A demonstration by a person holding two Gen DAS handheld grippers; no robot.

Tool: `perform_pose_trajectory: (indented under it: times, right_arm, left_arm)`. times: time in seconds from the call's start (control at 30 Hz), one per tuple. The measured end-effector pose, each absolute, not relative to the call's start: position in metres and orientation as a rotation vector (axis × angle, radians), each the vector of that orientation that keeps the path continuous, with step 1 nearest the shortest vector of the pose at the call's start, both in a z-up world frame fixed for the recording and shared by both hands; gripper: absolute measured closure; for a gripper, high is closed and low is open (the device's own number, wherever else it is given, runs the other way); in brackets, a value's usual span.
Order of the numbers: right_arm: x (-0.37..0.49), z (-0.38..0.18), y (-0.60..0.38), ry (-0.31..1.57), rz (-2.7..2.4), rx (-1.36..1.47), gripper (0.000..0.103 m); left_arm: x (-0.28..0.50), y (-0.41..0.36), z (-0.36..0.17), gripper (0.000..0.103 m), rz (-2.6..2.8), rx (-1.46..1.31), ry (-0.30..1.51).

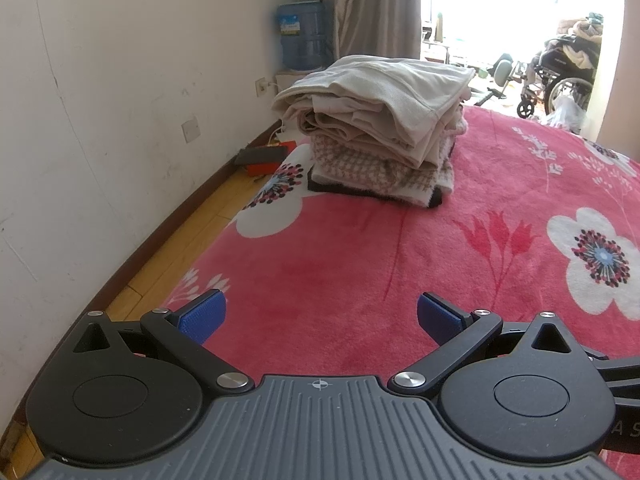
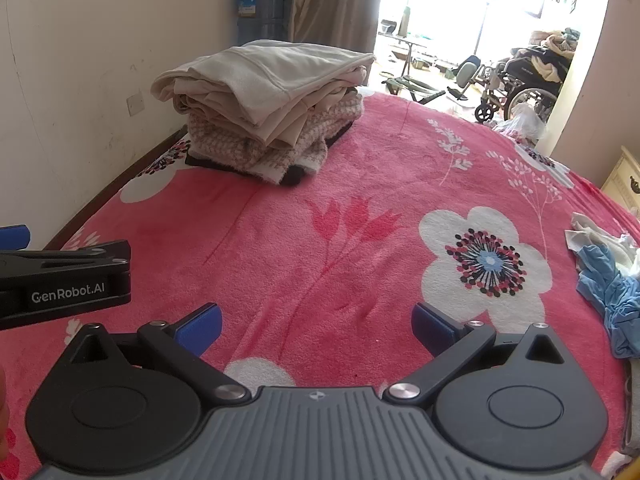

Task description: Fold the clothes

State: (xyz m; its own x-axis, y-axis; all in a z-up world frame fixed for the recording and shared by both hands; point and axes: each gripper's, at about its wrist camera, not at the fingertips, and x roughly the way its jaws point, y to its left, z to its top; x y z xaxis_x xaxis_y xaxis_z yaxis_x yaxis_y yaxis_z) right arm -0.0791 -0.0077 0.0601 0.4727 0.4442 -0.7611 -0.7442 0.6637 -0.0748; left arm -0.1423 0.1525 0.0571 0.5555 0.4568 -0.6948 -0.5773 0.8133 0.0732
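A stack of folded clothes, beige on top and a pink-checked knit below, sits at the far side of the pink floral blanket; it also shows in the right wrist view. A heap of unfolded blue and white clothes lies at the right edge of the blanket. My left gripper is open and empty over the near left part of the blanket. My right gripper is open and empty, to the right of the left gripper's body.
A white wall and a strip of wooden floor run along the left. A blue water jug and curtain stand behind the stack. A wheelchair is in the bright doorway. A cream cabinet stands at the right.
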Motion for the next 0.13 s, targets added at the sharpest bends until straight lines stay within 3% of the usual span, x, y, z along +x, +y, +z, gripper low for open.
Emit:
perform_pose_trajectory:
  times: [0.13]
  right_arm:
    - [-0.0795, 0.0595, -0.0079, 0.784, 0.756, -0.432, 0.000]
  left_arm:
    - [-0.1424, 0.1521, 0.0570, 0.000, 0.615, -0.171, 0.768]
